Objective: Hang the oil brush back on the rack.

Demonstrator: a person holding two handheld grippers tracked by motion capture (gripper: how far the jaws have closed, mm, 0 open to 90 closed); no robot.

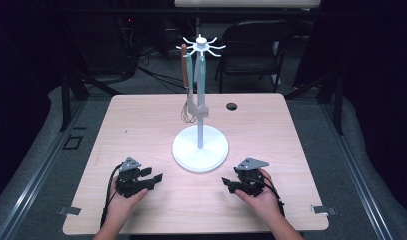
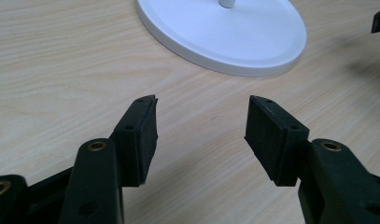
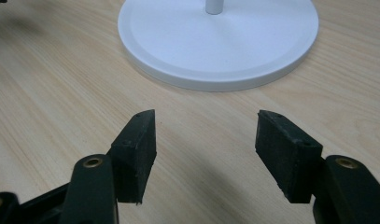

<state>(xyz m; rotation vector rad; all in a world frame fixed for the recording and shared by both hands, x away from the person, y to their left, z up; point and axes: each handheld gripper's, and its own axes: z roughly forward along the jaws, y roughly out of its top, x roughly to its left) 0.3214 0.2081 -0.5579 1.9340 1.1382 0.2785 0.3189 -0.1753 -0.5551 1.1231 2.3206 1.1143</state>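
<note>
A white utensil stand (image 1: 200,145) with a round base and a hooked crown rises at the middle of the wooden table (image 1: 141,130). From its hooks hang a whisk with a brown handle (image 1: 185,75) and pale green utensils (image 1: 202,85). My left gripper (image 1: 153,176) rests open near the front left of the base, nothing between its jaws. My right gripper (image 1: 227,183) rests open at the front right, also empty. The stand's base (image 2: 225,32) lies ahead of the left gripper (image 2: 201,116), and the same base (image 3: 215,42) lies ahead of the right gripper (image 3: 205,126).
A round cable hole (image 1: 231,106) sits in the table behind the stand. A dark folding chair (image 1: 256,50) stands beyond the far edge. Metal brackets (image 1: 71,210) sit at the front corners.
</note>
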